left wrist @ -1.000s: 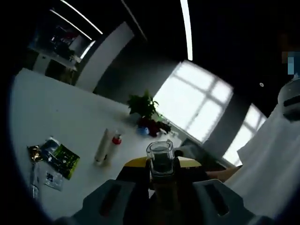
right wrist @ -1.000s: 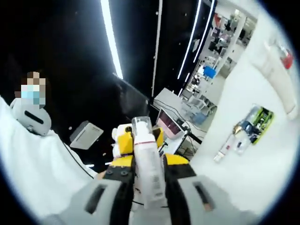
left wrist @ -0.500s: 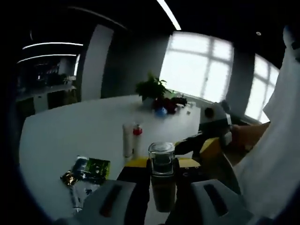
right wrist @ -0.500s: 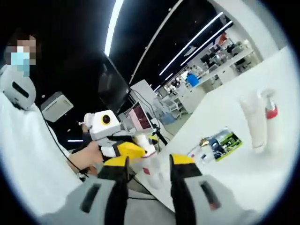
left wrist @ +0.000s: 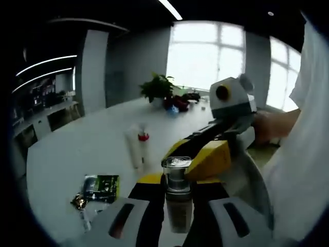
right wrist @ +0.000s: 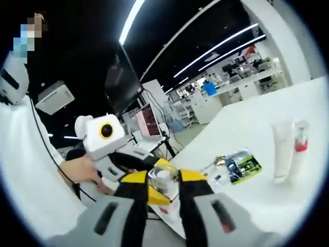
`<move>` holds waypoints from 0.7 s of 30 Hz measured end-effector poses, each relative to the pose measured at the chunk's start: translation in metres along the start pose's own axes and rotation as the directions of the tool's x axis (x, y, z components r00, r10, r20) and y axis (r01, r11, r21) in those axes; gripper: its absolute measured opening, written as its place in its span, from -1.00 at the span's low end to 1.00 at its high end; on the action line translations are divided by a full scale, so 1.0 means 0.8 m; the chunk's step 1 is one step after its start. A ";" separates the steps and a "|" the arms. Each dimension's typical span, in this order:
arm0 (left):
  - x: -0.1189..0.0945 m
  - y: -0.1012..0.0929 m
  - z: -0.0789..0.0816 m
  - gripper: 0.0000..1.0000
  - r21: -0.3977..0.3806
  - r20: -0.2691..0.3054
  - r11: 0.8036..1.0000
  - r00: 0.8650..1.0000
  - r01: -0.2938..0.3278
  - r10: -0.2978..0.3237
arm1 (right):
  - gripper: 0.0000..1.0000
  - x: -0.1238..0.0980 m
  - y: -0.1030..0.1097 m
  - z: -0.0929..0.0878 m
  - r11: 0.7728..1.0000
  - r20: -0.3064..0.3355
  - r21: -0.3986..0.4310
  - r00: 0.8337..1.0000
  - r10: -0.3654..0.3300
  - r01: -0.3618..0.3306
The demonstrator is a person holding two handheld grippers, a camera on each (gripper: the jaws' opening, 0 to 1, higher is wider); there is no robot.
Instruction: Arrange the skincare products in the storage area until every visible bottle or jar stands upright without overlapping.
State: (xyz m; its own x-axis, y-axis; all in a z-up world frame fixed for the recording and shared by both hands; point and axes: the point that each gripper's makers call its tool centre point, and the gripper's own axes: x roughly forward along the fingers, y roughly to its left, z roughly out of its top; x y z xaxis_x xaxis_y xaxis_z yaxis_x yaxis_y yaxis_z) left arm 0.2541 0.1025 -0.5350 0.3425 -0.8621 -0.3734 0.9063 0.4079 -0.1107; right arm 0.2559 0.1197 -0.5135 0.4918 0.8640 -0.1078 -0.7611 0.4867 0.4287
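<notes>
A small bottle [left wrist: 176, 198] with a clear cap stands up between my left gripper's [left wrist: 177, 180] yellow-tipped jaws, which are shut on it. My right gripper [left wrist: 208, 157] comes in from the right, its yellow jaws beside the cap. In the right gripper view the same bottle [right wrist: 164, 185] sits between my right gripper's [right wrist: 163, 177] jaws with gaps on both sides, so this gripper is open. The left gripper [right wrist: 149, 172] holds the bottle from the left. On the white table [left wrist: 77, 149] a white tube [left wrist: 133, 148] and a red-capped bottle [left wrist: 144, 145] stand upright, side by side.
Several flat sachets [left wrist: 97, 186] lie on the table near its front edge, also seen as sachets [right wrist: 239, 167] left of the tube [right wrist: 281, 152]. A potted plant [left wrist: 158, 87] stands at the far end by the windows. A person's hand [right wrist: 77, 170] grips the left gripper.
Both views have swung so the table lies level. The right gripper has closed in on the bottle held by the left gripper; its jaws now straddle the cap.
</notes>
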 end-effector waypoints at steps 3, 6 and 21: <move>0.005 -0.004 0.001 -0.66 -0.001 -0.001 1.000 1.000 0.012 -0.012 | -0.57 -0.006 -0.002 -0.001 1.000 0.007 0.000 1.000 -0.017 0.017; 0.012 -0.008 0.000 -0.65 -0.009 0.002 1.000 1.000 0.018 -0.018 | -0.58 -0.012 -0.008 -0.001 0.999 0.017 0.018 0.999 -0.039 0.039; 0.056 -0.026 0.000 -0.68 0.039 -0.013 0.999 1.000 0.024 -0.024 | -0.98 -0.043 -0.029 0.017 0.996 0.046 -0.026 0.996 -0.082 0.084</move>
State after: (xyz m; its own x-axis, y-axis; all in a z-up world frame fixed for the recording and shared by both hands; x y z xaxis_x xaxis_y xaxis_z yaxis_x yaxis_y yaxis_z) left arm 0.2508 0.0550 -0.5494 0.3175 -0.8678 -0.3821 0.9235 0.3745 -0.0834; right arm 0.2626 0.0766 -0.5074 0.5717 0.8141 -0.1015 -0.7279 0.5604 0.3950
